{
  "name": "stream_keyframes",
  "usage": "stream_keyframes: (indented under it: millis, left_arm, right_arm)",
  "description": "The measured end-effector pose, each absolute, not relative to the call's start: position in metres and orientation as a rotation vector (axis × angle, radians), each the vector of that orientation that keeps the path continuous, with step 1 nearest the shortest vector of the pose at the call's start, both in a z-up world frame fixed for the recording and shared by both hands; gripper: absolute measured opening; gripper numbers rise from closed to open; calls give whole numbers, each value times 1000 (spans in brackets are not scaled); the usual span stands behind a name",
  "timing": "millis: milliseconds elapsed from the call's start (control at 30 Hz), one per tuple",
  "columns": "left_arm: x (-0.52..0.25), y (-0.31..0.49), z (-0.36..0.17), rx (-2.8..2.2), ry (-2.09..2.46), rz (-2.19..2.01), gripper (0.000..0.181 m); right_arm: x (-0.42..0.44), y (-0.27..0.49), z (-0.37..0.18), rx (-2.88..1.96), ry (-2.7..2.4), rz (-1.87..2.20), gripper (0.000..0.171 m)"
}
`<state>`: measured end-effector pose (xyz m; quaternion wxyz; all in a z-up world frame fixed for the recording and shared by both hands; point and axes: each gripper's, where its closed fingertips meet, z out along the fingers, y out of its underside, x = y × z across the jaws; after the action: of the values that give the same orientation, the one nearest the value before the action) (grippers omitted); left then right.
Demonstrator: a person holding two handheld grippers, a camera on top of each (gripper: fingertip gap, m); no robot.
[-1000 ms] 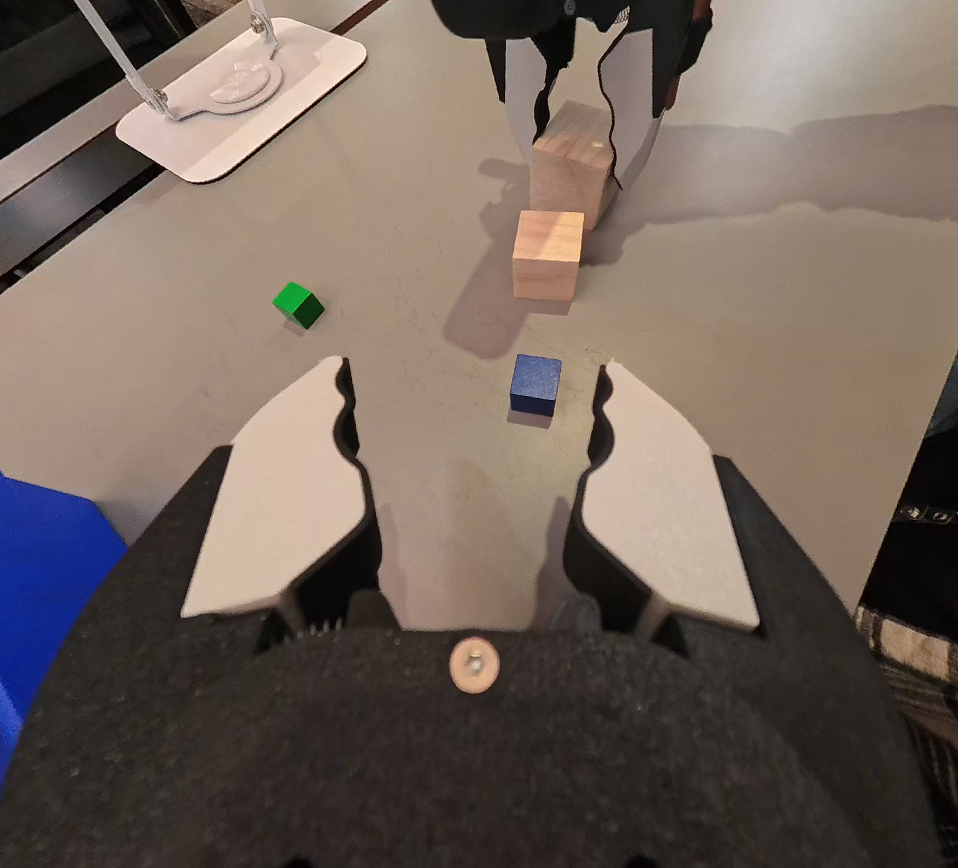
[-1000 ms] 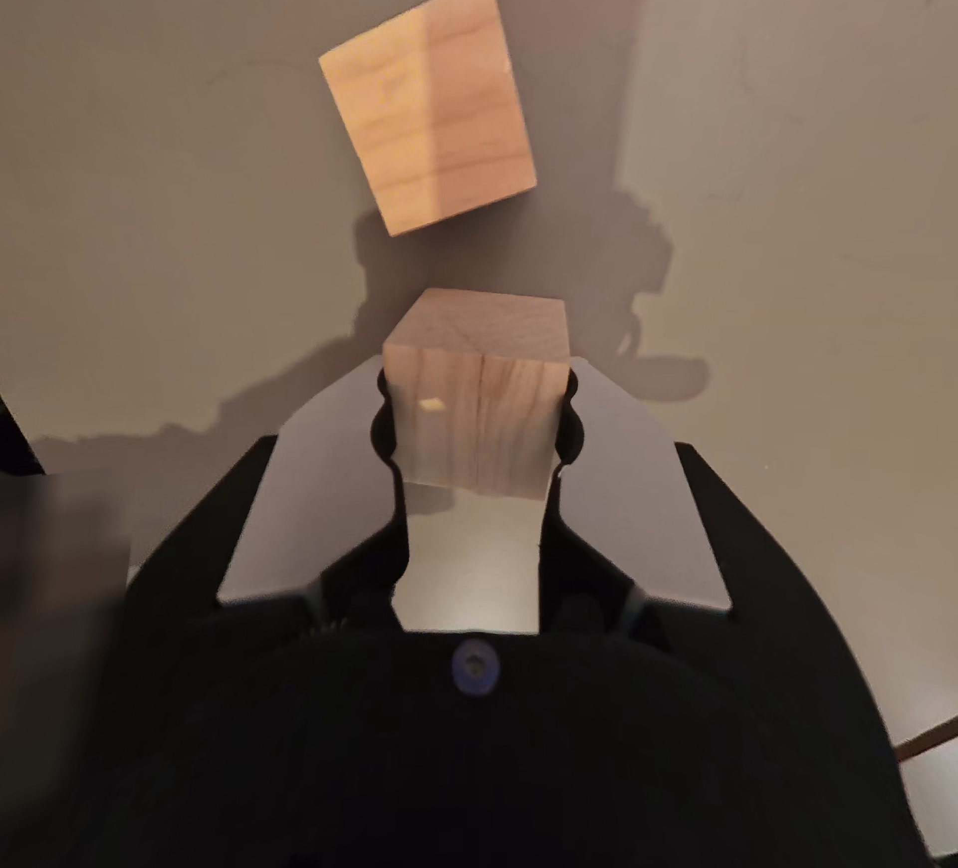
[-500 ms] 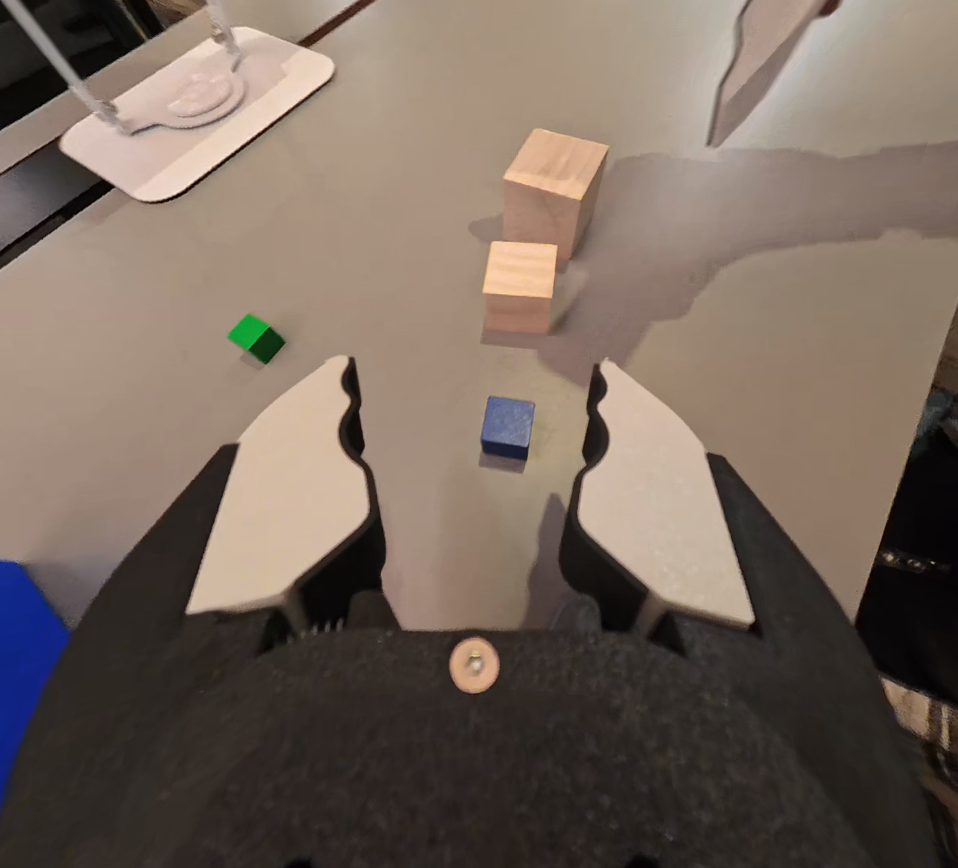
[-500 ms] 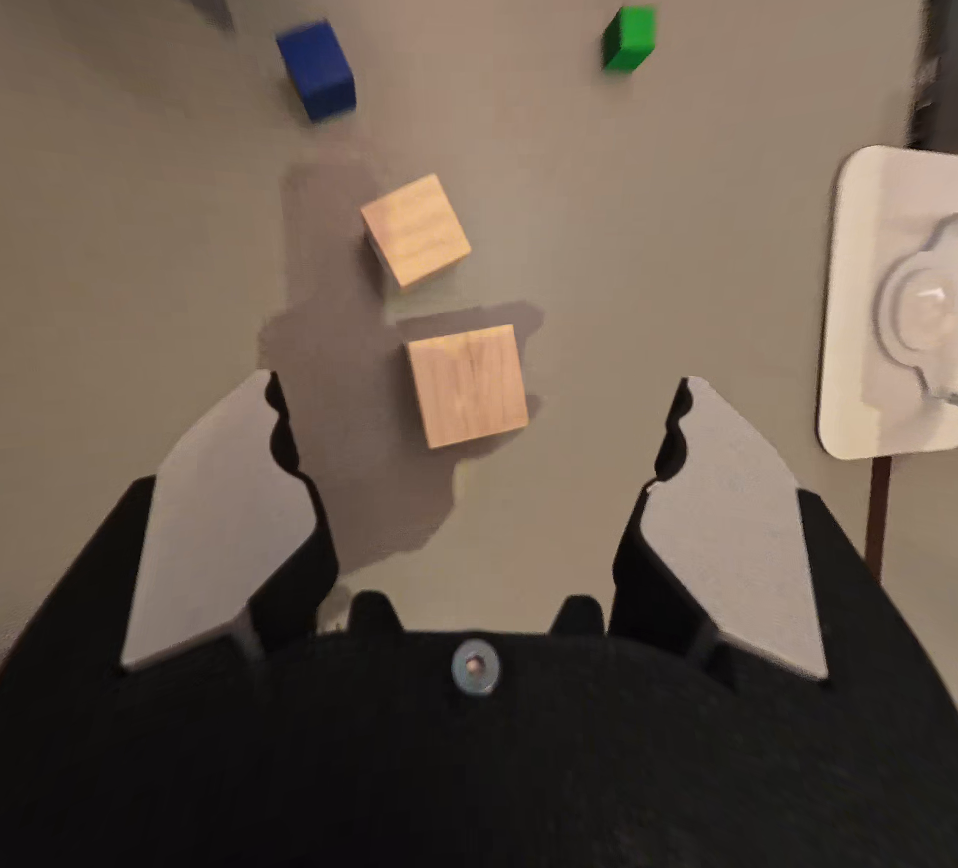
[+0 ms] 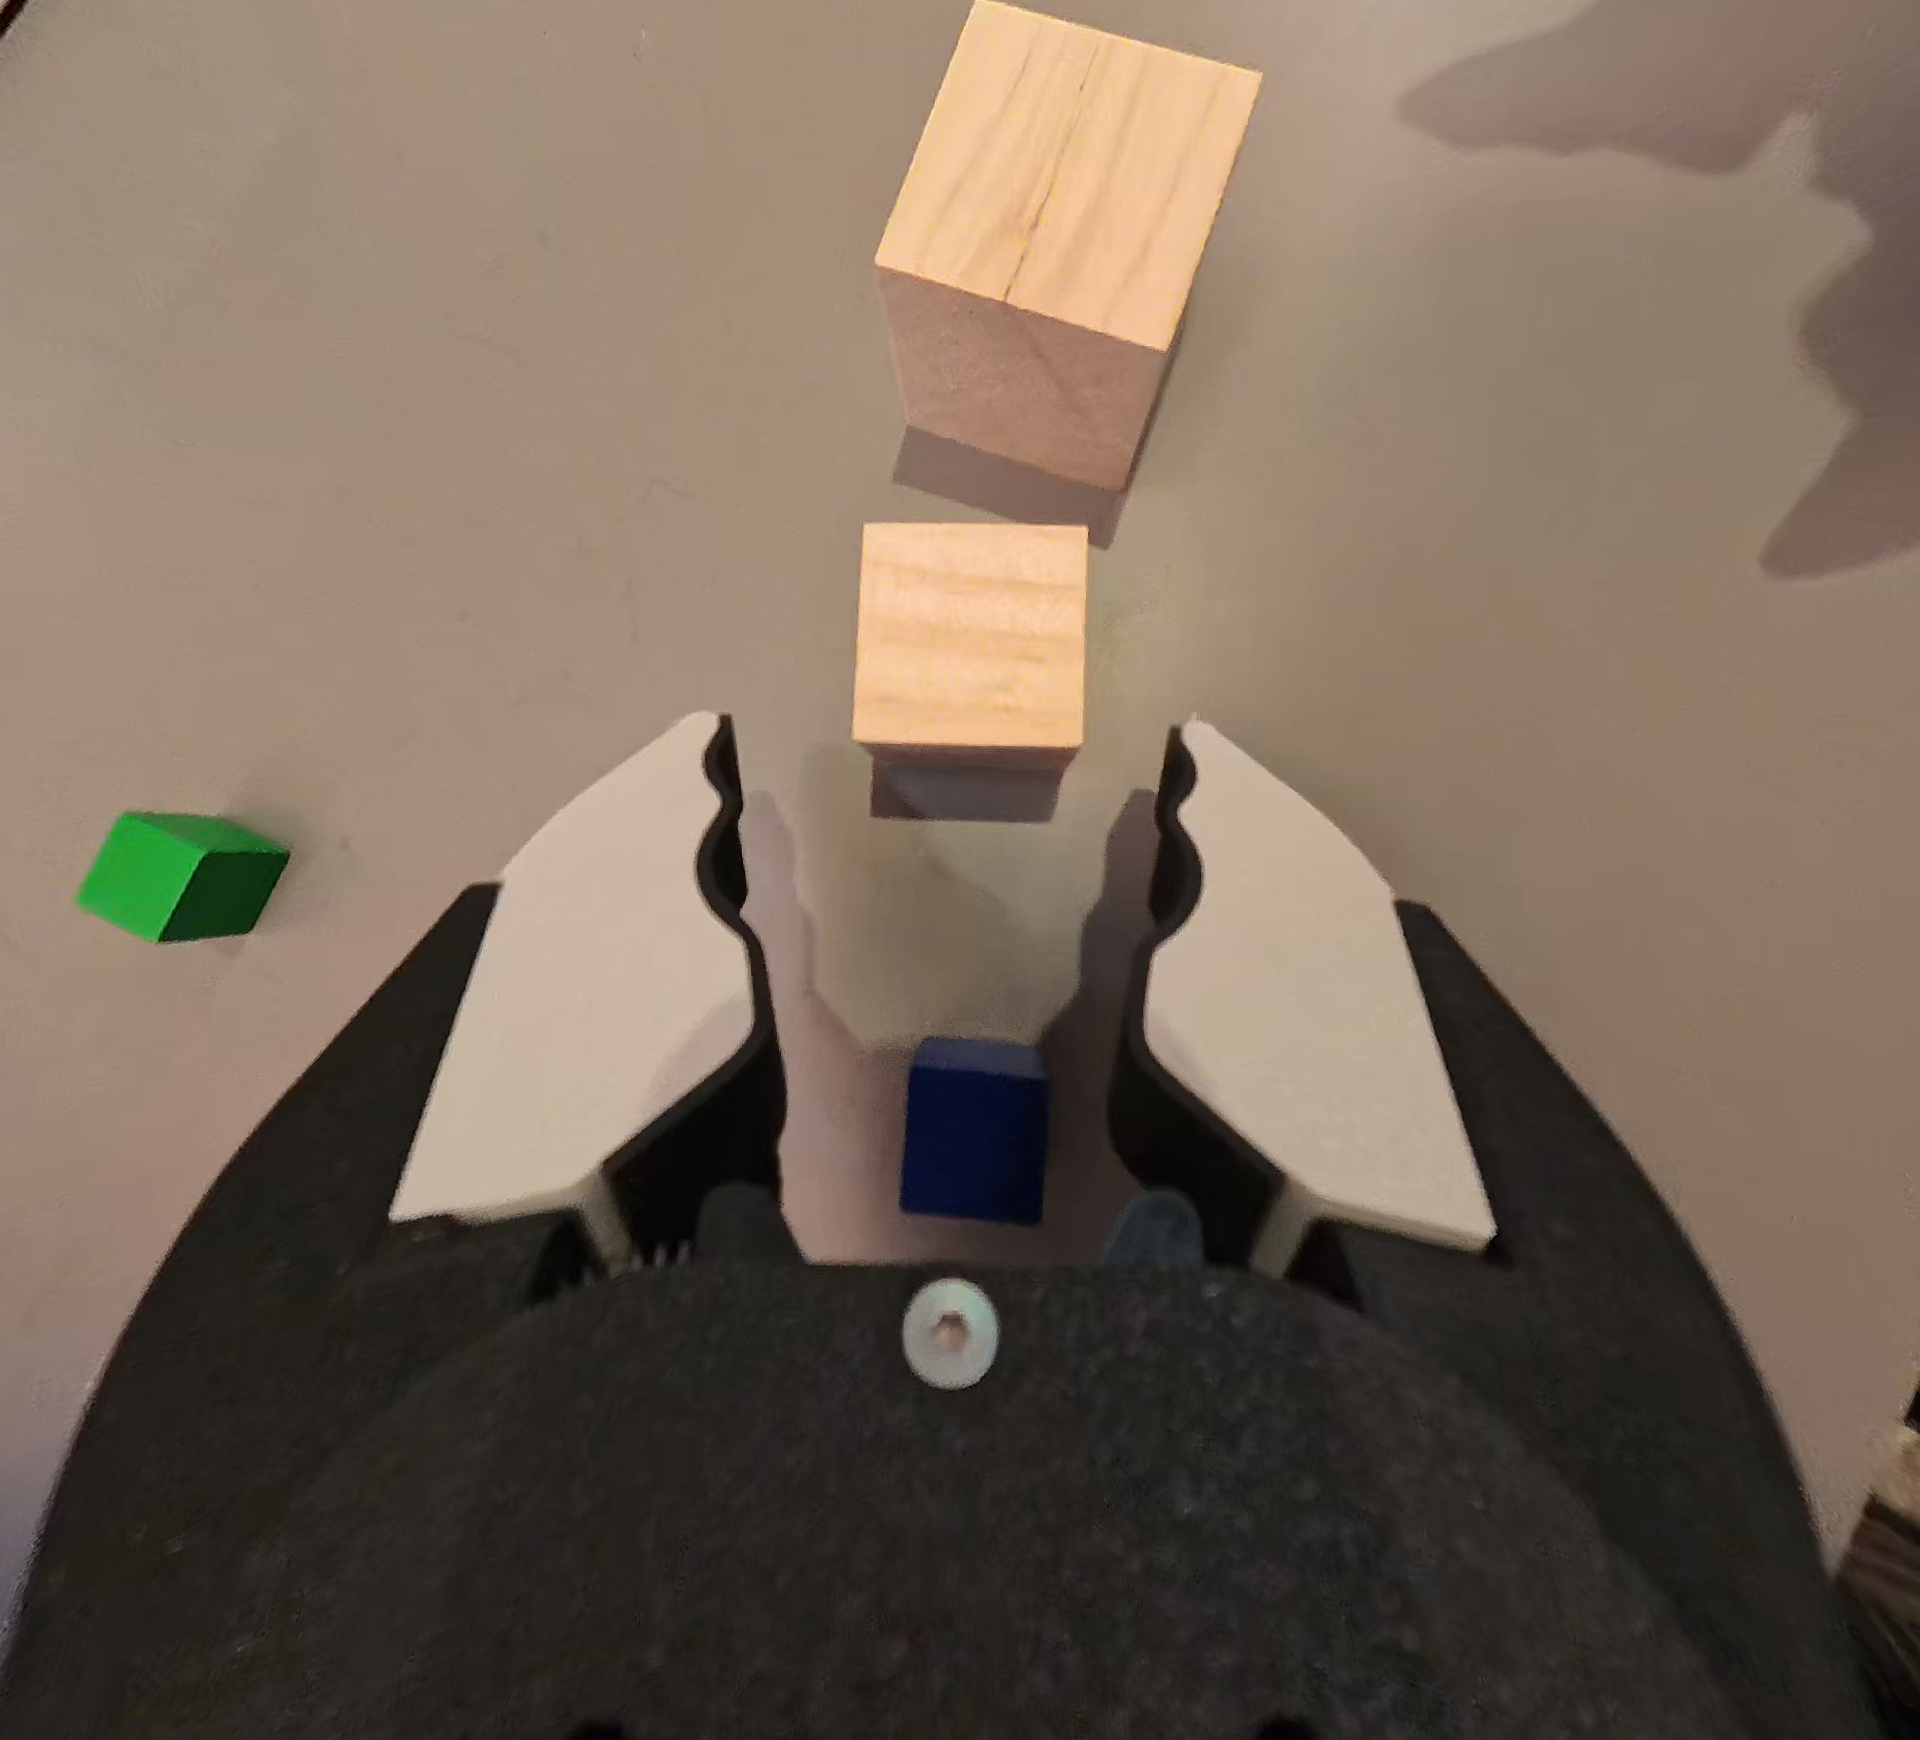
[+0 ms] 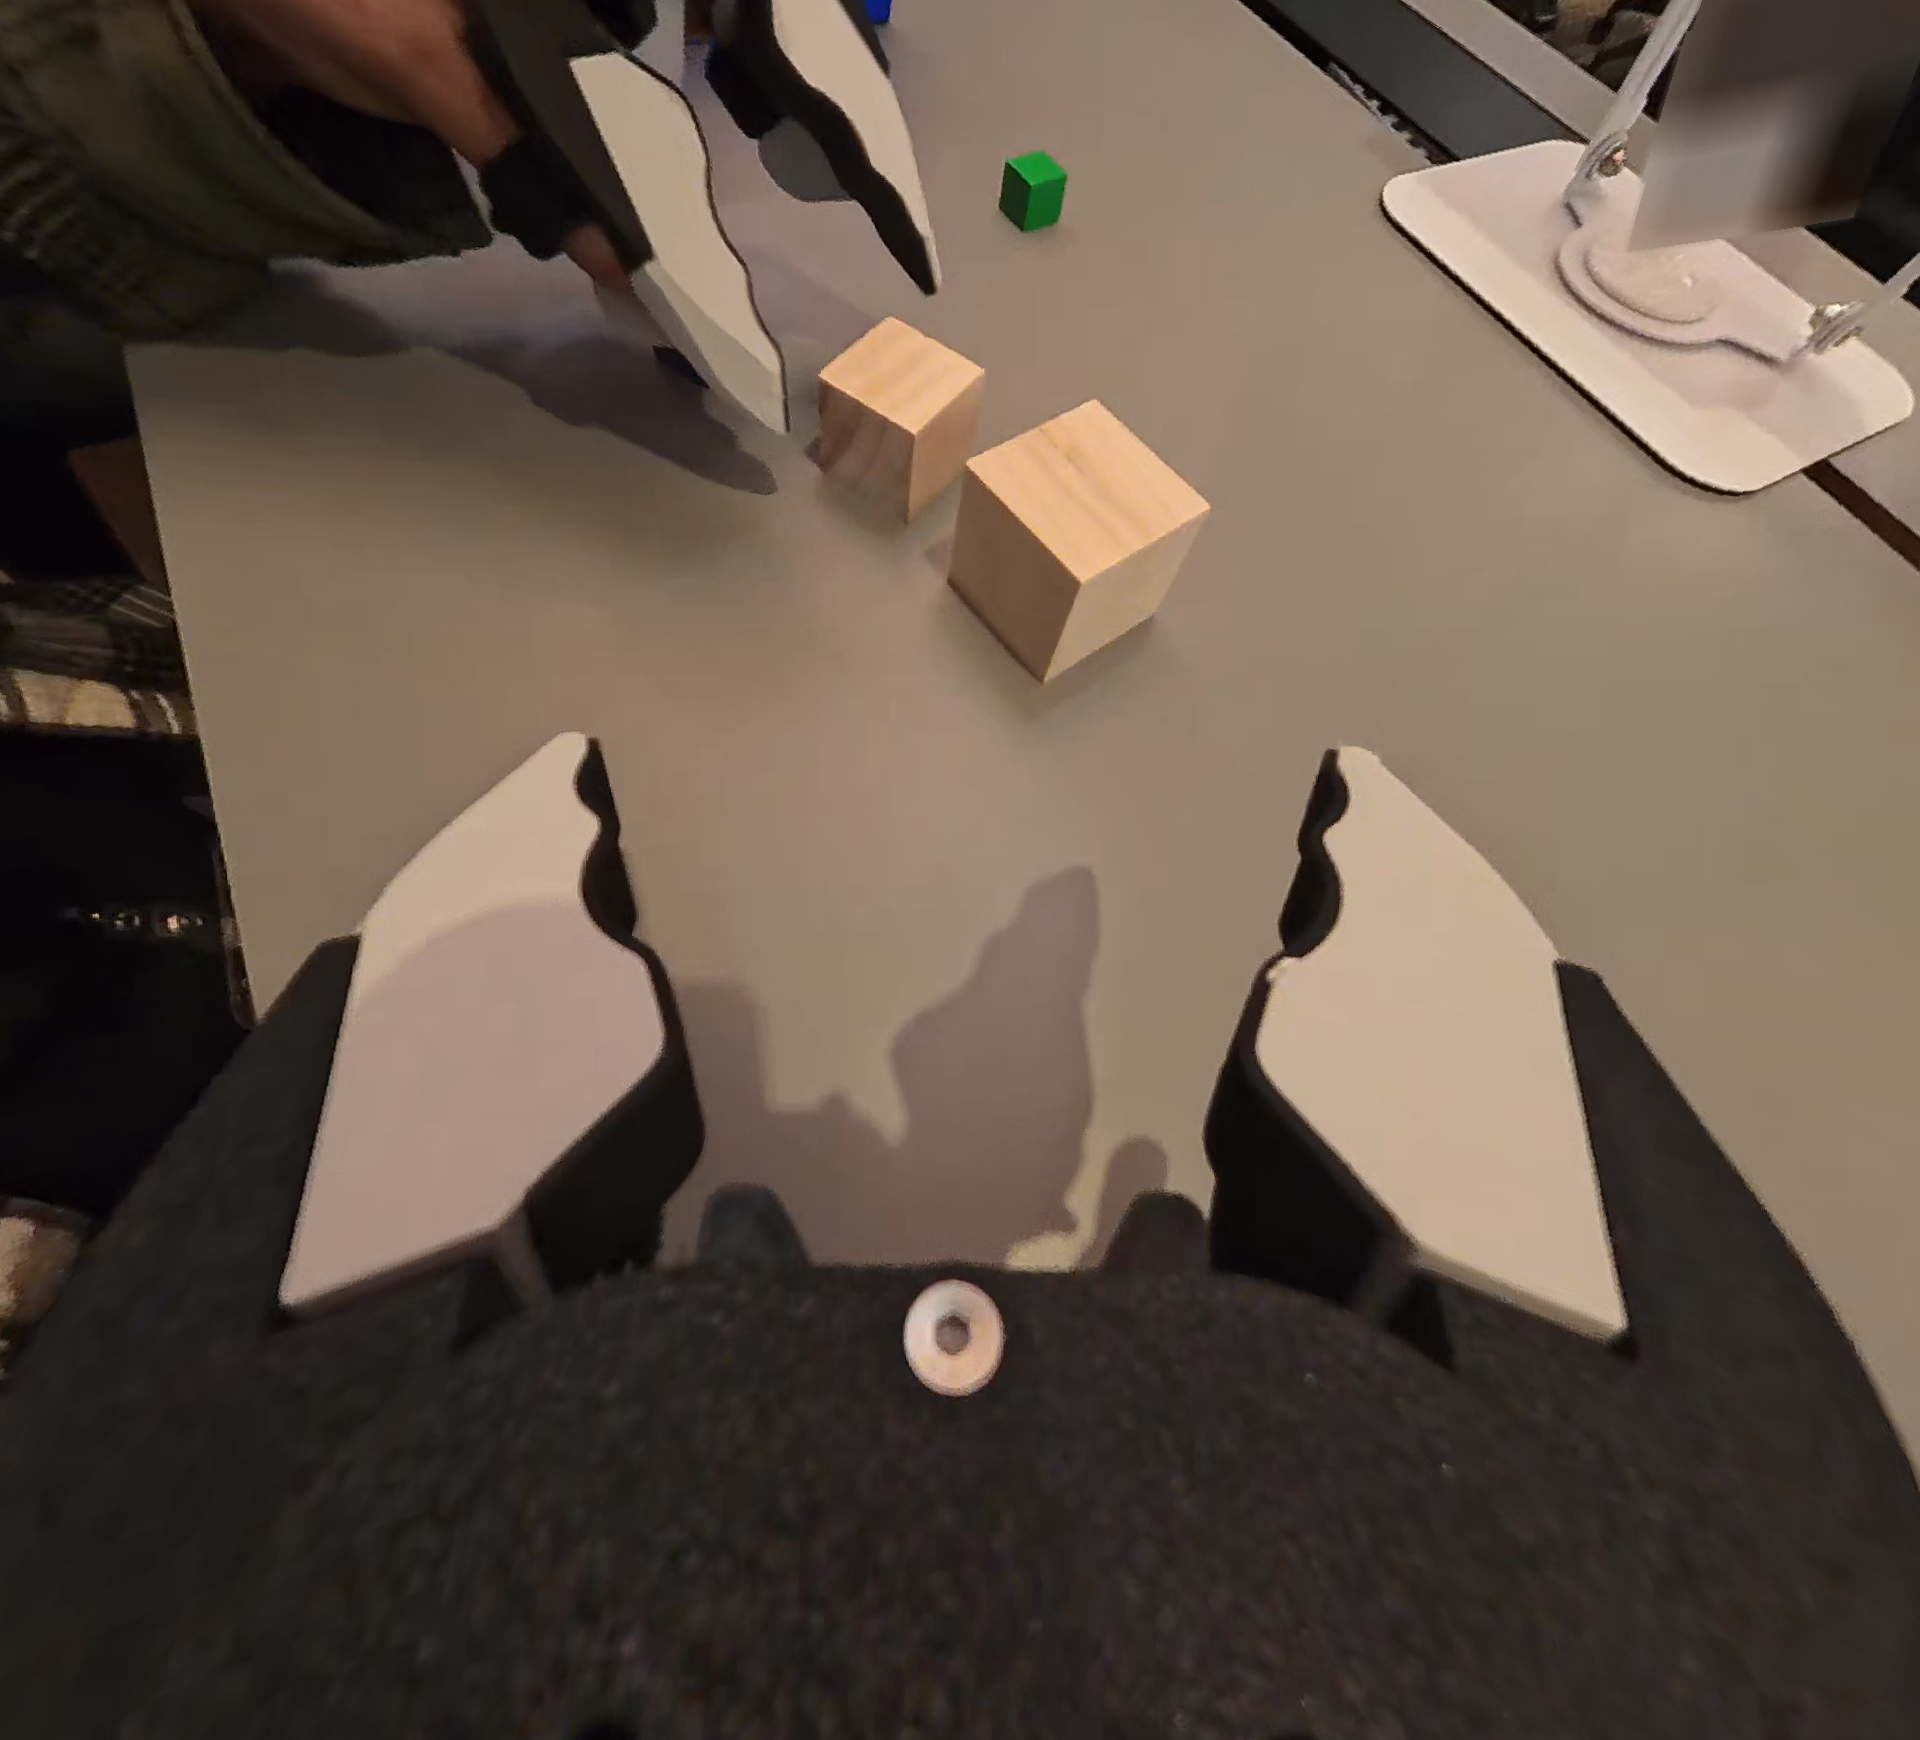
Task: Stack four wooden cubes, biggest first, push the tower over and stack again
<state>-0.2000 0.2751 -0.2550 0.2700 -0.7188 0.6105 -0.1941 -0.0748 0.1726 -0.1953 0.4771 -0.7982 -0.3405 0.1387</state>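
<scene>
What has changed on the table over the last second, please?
The right gripper let go of the big cube and pulled back, open. The left gripper came down over the blue cube, still open. All four cubes stay unstacked.

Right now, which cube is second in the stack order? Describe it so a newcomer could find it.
On the grey table, find the two bare-wood cubes sitting side by side but apart. Take the medium plain wooden cube, the one just ahead of the open left gripper. It is smaller than the large plain wooden cube beside it and unpainted.
</scene>
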Motion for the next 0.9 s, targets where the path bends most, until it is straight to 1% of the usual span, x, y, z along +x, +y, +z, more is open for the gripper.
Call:
stream_keyframes:
  millis: [100,133,200,333,400,633,733,900]
  left_arm:
    - [-196,278,-263,-1968,1656,-507,70]
    - [-195,278,-265,-1974,1661,-508,64]
    - [-191,277,-269,-1974,1686,-525,45]
    - [-188,277,-266,-1974,1711,-537,45]
    - [-187,278,-255,-1972,1712,-569,45]
    - [-164,284,-187,-1799,1745,-699,45]
    - [-144,277,-184,-1757,1808,-765,45]
    - [-124,270,-202,-1773,1881,-745,45]
  right_arm:
    - [-73,171,-194,-1936,-818,343,122]
    - [-72,171,-193,-1935,-814,351,121]
    - [-69,173,-190,-1933,-795,346,120]
    - [-65,175,-185,-1915,-775,347,116]
    - [-63,175,-183,-1912,-762,356,114]
    - [-56,166,-176,-1886,-750,361,111]
    - [-52,163,-175,-1889,-747,358,111]
    - [-48,161,-174,-1884,-744,355,111]
